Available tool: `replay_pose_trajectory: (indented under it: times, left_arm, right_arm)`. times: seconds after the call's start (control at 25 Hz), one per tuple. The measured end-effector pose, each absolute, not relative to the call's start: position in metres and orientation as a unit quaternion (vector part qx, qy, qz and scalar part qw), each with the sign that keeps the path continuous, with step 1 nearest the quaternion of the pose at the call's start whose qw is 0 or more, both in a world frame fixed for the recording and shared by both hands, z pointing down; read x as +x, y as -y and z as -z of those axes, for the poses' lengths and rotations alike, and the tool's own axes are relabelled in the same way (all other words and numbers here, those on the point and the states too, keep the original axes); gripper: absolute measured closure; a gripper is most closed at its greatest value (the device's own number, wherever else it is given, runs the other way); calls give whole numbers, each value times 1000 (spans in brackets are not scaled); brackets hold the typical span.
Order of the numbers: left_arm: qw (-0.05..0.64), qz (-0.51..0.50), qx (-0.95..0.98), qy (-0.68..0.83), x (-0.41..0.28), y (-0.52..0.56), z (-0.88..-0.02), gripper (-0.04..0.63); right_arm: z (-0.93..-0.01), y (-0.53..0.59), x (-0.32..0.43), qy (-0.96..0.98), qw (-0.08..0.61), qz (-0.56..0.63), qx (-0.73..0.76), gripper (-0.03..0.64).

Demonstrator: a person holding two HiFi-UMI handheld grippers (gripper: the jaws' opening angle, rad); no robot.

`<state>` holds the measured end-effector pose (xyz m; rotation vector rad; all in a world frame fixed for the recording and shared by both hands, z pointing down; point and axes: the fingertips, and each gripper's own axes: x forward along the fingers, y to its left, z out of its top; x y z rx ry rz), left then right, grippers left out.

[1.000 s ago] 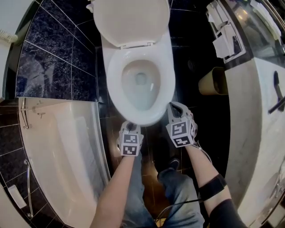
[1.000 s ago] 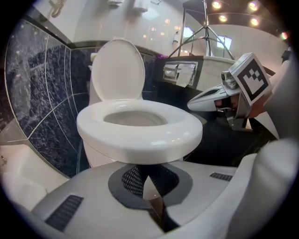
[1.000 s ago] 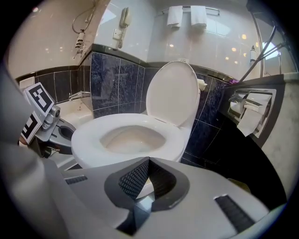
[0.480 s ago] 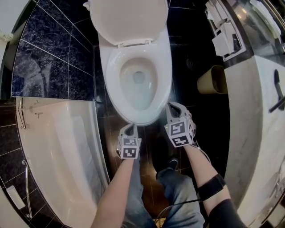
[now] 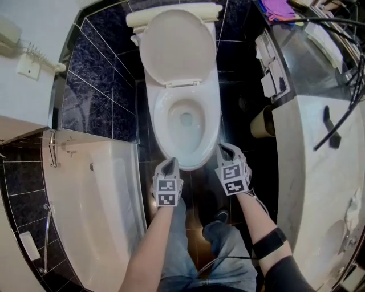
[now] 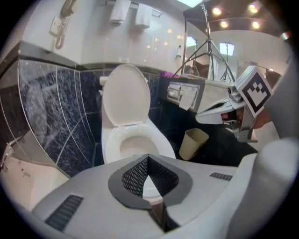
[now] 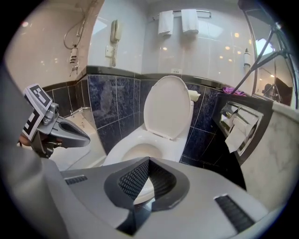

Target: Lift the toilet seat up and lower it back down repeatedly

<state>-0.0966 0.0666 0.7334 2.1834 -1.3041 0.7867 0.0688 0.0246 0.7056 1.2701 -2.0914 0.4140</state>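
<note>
1. Near the toilet's front edge, both grippers are hovering side by side, marker cubes facing up at the head camera.
2. The left gripper is sitting at the near-left of the bowl. Its bare forearm is running straight back toward the person.
3. The right gripper is sitting at the bowl's near-right, a little farther out than the left one. Its forearm is carrying a dark band and angling in from the right.
4. Both grippers are pointing away from the person and tilting down at the bowl.
5. Left jaws are clenching tip to tip and gripping nothing. Only the bowl's rim is showing through the gap behind the pads.
6. Right jaws are doing the same: clenched and gripping nothing.
7. The toilet seat is lying down on the bowl as far as I can tell, since the ring is blending into the porcelain. The lid is standing upright against the tank.
8. Neither gripper is touching the seat. In both gripper views the bowl is sitting beyond and below the tips.
9. A bathtub is lying to the left, a waste bin is standing to the right, and a paper holder is hanging far right.
</note>
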Motion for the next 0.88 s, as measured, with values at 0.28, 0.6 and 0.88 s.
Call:
replay_pose_trajectory:
  times: [0.28, 0.6, 0.88]
  left_arm:
    - [192, -247, 815, 488, -87, -57, -533, 607]
    - [124, -203, 822, 518, -98, -41, -361, 607]
    - [97, -181, 823, 529, -106, -52, -286, 607]
  right_arm:
    - [-531, -28, 68, 811, 267, -174, 490, 600]
    - [-373, -25, 84, 835, 193, -154, 492, 600]
    - [-309, -47, 96, 838, 158, -158, 498, 601]
